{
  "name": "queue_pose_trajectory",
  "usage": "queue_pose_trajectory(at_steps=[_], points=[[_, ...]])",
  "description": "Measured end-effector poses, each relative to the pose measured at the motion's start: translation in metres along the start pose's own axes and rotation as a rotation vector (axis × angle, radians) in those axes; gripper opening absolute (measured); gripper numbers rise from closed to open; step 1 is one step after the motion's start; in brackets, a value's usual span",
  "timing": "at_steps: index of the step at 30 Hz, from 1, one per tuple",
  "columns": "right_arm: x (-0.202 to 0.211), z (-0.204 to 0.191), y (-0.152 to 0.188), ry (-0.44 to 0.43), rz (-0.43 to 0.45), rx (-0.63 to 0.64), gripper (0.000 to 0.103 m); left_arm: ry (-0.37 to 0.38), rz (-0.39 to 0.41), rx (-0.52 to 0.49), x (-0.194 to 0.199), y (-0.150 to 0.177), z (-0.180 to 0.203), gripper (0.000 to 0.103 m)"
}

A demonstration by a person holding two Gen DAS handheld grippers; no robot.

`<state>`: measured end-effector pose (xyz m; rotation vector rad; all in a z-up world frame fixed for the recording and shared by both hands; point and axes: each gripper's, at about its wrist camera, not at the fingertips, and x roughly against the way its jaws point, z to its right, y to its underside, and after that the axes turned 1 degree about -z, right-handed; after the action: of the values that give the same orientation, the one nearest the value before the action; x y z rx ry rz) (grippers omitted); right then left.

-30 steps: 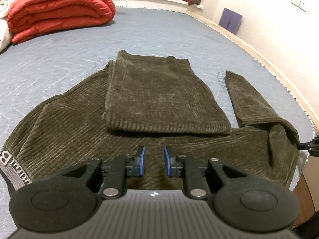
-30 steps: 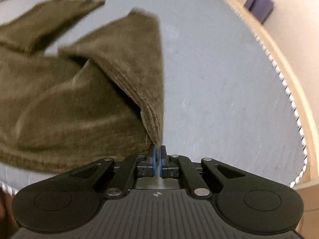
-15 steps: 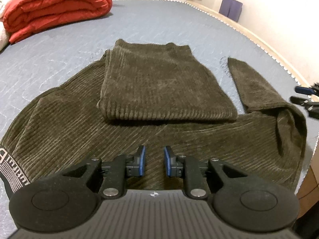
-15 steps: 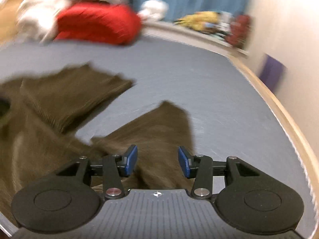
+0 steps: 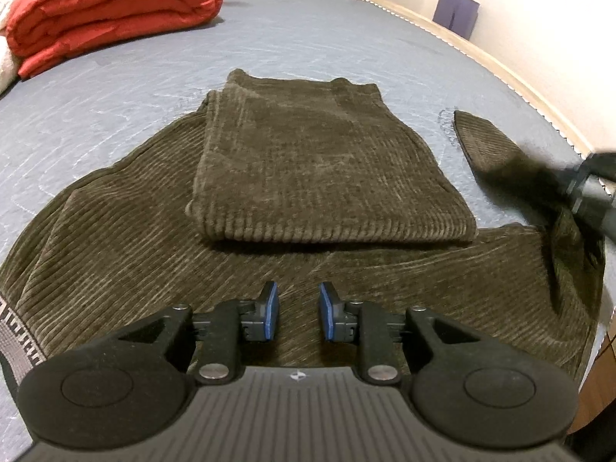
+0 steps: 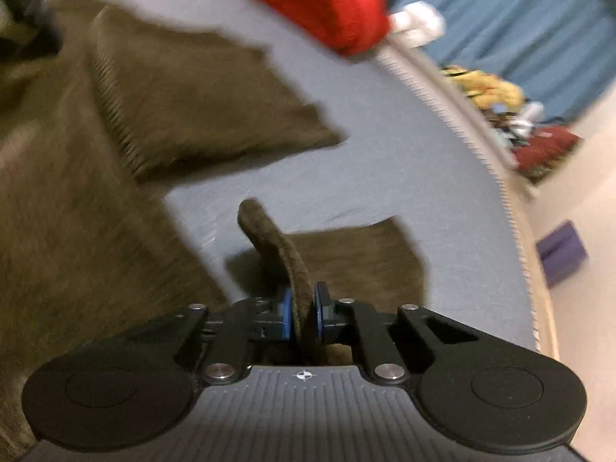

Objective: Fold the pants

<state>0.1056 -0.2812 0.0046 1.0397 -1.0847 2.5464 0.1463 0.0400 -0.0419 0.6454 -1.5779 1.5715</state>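
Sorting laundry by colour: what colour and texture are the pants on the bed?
Dark olive-brown ribbed corduroy pants, clearest in the left wrist view.

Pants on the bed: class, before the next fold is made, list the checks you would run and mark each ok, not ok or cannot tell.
1. Right gripper shut on the loose pant leg: ok.
2. Left gripper open, holding nothing: ok.
3. First folded leg lying flat: ok.
4. Grip deep enough to hold: cannot tell, blurred.
5. Red quilt away from the pants: ok.
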Motion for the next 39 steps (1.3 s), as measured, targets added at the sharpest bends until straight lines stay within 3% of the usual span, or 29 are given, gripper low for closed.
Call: queue_pose_trajectory(at_steps=[4, 7, 8, 10, 12, 14, 16, 19, 23, 26, 29, 31, 33, 36, 39], points=[[0.038, 0.080, 0.016, 0.175, 0.094, -0.399, 0.008, 0.019, 0.004, -0.011, 0.000, -0.003, 0.010, 0.026], [0.074, 0.148, 0.071, 0.408, 0.120, -0.809, 0.009, 0.035, 0.008, -0.025, 0.001, -0.004, 0.018, 0.026], [0.083, 0.164, 0.097, 0.496, 0.099, -0.948, 0.009, 0.041, 0.009, -0.030, 0.001, -0.004, 0.021, 0.026], [0.093, 0.185, 0.160, 0.659, -0.032, -1.248, 0.008, 0.052, 0.011, -0.044, 0.002, -0.003, 0.027, 0.026], [0.093, 0.193, 0.226, 0.694, -0.199, -1.511, 0.008, 0.060, 0.010, -0.053, 0.002, -0.003, 0.030, 0.026], [0.088, 0.193, 0.280, 0.647, -0.328, -1.709, 0.008, 0.064, 0.008, -0.059, 0.001, -0.002, 0.033, 0.027], [0.083, 0.190, 0.316, 0.587, -0.353, -1.831, 0.007, 0.064, 0.007, -0.060, -0.001, -0.003, 0.035, 0.028], [0.086, 0.194, 0.308, 0.609, -0.324, -1.740, 0.008, 0.066, 0.005, -0.056, -0.003, -0.004, 0.038, 0.028], [0.090, 0.203, 0.300, 0.621, -0.333, -1.711, 0.010, 0.068, 0.005, -0.064, -0.004, -0.003, 0.042, 0.029], [0.097, 0.204, 0.281, 0.746, -0.309, -1.637, 0.032, 0.063, 0.003, -0.063, -0.004, -0.002, 0.040, 0.030], [0.107, 0.199, 0.252, 0.817, -0.198, -1.508, 0.039, 0.058, 0.004, -0.059, -0.004, -0.003, 0.037, 0.031], [0.100, 0.196, 0.234, 0.743, -0.104, -1.447, 0.048, 0.054, 0.005, -0.057, -0.005, -0.002, 0.036, 0.031], [0.074, 0.194, 0.220, 0.545, -0.021, -1.410, 0.051, 0.053, 0.011, -0.051, -0.004, -0.001, 0.033, 0.031], [0.025, 0.197, 0.210, 0.304, -0.038, -1.443, 0.051, 0.056, 0.029, -0.038, 0.000, 0.000, 0.027, 0.031], [-0.013, 0.199, 0.198, 0.246, -0.126, -1.410, 0.051, 0.060, 0.053, -0.011, 0.006, -0.001, 0.016, 0.031]])
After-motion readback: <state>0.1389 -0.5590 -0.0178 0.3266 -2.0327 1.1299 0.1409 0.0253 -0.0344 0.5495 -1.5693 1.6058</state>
